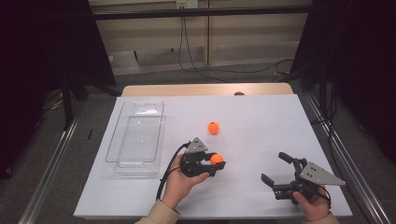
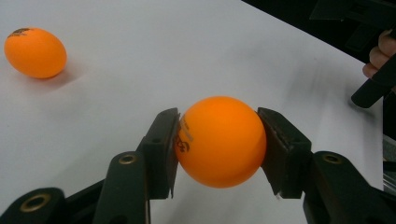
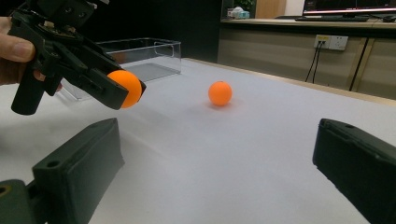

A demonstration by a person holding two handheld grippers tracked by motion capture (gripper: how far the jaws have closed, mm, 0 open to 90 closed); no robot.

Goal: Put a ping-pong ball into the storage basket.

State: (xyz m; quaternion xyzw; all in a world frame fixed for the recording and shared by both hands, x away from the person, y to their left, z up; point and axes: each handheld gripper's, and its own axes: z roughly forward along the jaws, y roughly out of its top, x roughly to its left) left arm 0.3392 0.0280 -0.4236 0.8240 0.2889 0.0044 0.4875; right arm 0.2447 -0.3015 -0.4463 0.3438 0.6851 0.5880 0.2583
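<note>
- Orange ball (image 2: 219, 141), a table-tennis ball with dark print on its side, sits clamped between the two black jaws of the left gripper (image 1: 215, 164), both pads pressing its sides.
- Held ball is lifted just off the white table top (image 1: 261, 130), near the table's middle, to the right of the clear plastic bin (image 1: 135, 137).
- Second orange ball (image 1: 213, 127) lies on the table beyond the held one, apart from it and from the bin.
- Right gripper (image 1: 275, 168) rests low at the near right of the table, its jaws spread wide with nothing between them, well apart from both balls.
- Left hand (image 1: 180, 182) grips the left gripper from below.
</note>
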